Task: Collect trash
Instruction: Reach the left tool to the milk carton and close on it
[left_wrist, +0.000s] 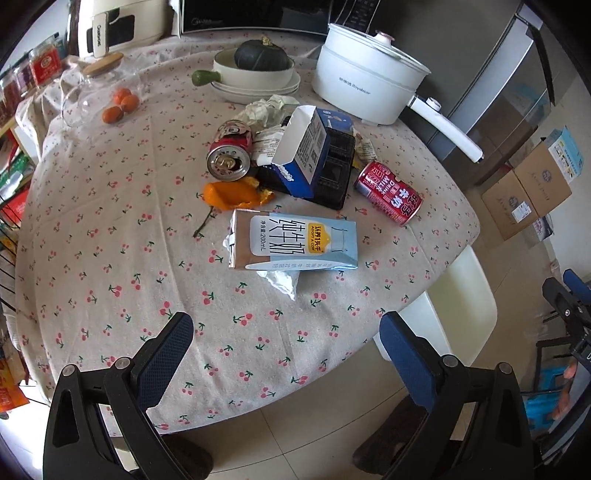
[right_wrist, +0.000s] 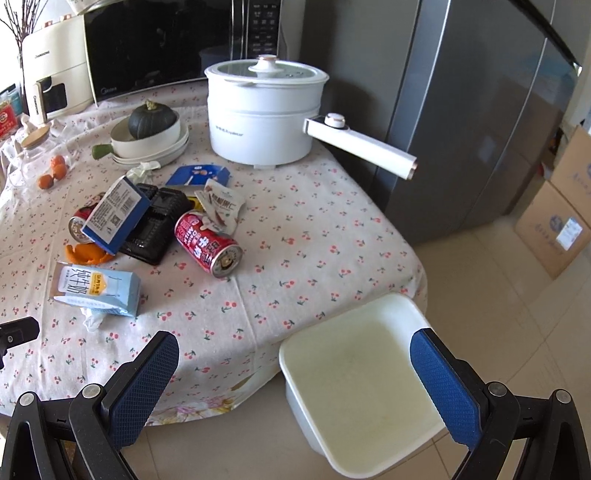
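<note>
Collection not yet begun: left gripper and right gripper both spread, empty; milk carton nearest ahead of left; white bin between right's fingers; next, close on carton.

Home kitchen — microwave, fridge, cooking pot

Before me the counter wears a pale cloth printed with small red cherries. At my twelve o'clock a black microwave backs against the wall, a cream appliance at eleven. A tall grey fridge rises at one o'clock, daylight glancing off its doors. Cardboard boxes sit on the beige tiled floor at three. In my left view, wire shelves of packets stand at nine o'clock.
</note>
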